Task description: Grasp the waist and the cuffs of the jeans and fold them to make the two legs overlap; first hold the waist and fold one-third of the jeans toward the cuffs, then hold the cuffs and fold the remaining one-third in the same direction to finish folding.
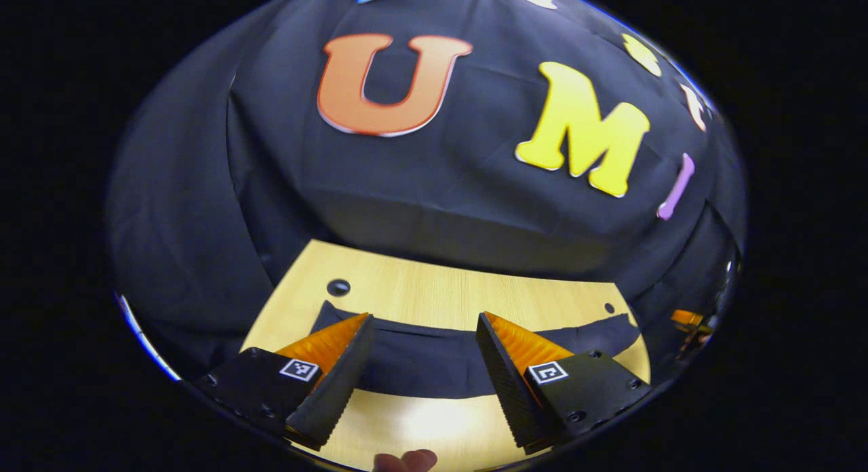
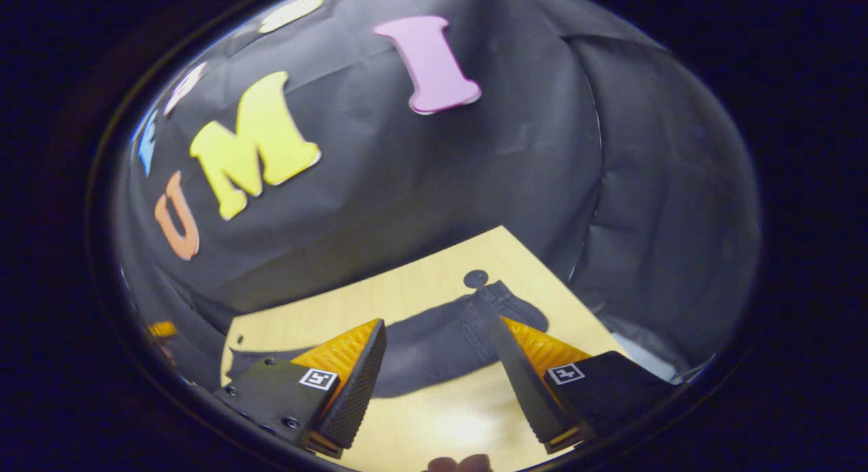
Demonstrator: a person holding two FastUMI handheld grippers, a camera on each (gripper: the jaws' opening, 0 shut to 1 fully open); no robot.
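Note:
Dark jeans (image 1: 420, 363) lie flat in a long strip across the light wooden table (image 1: 434, 292). In the right gripper view the waist (image 2: 505, 302) sits at the far right of the jeans (image 2: 434, 353), near a round hole, and the legs run off to the left. My left gripper (image 1: 424, 317) hovers open over the middle of the strip with nothing between its fingers. My right gripper (image 2: 437, 321) is also open, above the part of the jeans just below the waist, and holds nothing.
Round holes (image 1: 338, 287) (image 2: 475, 278) mark the table top behind the jeans. Black cloth walls close in behind and beside the table. A person's fingertips (image 1: 407, 460) show at the near edge. Bare wood (image 2: 447, 418) lies in front of the jeans.

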